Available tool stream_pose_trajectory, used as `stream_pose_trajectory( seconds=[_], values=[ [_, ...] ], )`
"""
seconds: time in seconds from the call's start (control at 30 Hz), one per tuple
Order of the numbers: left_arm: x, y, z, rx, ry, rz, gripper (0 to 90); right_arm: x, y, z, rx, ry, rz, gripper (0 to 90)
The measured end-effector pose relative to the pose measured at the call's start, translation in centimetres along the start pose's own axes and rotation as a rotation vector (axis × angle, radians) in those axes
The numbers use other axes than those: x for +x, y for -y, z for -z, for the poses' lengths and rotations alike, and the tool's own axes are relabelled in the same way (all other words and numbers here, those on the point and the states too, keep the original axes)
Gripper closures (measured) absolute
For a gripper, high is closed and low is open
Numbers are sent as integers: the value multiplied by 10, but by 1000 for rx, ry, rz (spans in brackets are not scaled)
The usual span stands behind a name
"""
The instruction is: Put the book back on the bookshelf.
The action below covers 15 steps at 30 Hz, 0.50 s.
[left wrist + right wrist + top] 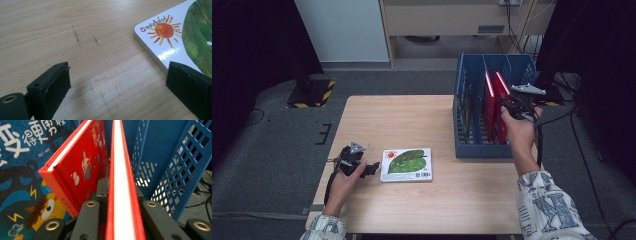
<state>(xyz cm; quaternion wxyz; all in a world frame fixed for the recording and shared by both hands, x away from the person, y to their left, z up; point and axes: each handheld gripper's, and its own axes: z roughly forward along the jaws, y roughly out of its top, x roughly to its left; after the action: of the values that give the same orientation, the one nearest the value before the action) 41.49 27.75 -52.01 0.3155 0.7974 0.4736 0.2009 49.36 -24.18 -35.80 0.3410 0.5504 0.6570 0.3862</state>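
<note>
Red book (121, 182) pinched in right tool (121, 207); left tool (117, 87) spread wide, empty.

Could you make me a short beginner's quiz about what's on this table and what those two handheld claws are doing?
1. True or false: the right gripper is clamped on a red book standing in the blue crate.
2. What lies flat on the wooden table beside the left gripper?
A. a green-leaf board book with a sun on its cover
B. a red book
C. a blue crate
3. Fill in: the left gripper's jaws stand ____, with nothing between them.

Key
1. True; the jaws press both covers of the red book, with its white page edge between them.
2. A; the green-leaf board book.
3. open.
</note>
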Motion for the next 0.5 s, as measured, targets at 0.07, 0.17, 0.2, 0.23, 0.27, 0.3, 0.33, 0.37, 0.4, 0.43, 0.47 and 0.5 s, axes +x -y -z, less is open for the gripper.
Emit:
stream_pose_trajectory(
  seconds=[0.07,0.17,0.2,0.23,0.27,0.3,0.33,0.37,0.4,0.43,0.47,0.5],
  values=[
    [0,0,0,1,0,-1,51,0,1,1,2,-3,-1,753],
    [0,0,-1,2,1,-1,51,-1,1,2,2,-6,-1,741],
    [0,0,-1,2,1,-1,51,-1,1,2,3,-11,-3,734],
    [0,0,-1,2,0,-1,51,-1,0,2,0,-12,-4,724],
    [0,0,0,1,0,-1,51,-1,0,2,-1,-12,-6,716],
    [0,0,0,1,1,-1,51,-1,0,2,-4,-10,-5,707],
    [0,0,0,1,0,-1,51,-2,-1,3,-7,-13,-5,706],
    [-1,0,-1,2,0,-1,51,-2,-2,3,-10,-13,-8,699],
    [-1,0,-1,2,1,-2,50,-2,-3,3,-10,-14,-3,701],
    [-1,0,-1,3,1,-3,51,-2,-4,3,-7,-13,-2,703],
    [-1,0,-1,5,1,-7,51,-2,-4,3,-9,-13,0,712],
    [-1,0,0,4,2,-7,51,-2,-5,3,-7,-15,-2,716]
  ],
)
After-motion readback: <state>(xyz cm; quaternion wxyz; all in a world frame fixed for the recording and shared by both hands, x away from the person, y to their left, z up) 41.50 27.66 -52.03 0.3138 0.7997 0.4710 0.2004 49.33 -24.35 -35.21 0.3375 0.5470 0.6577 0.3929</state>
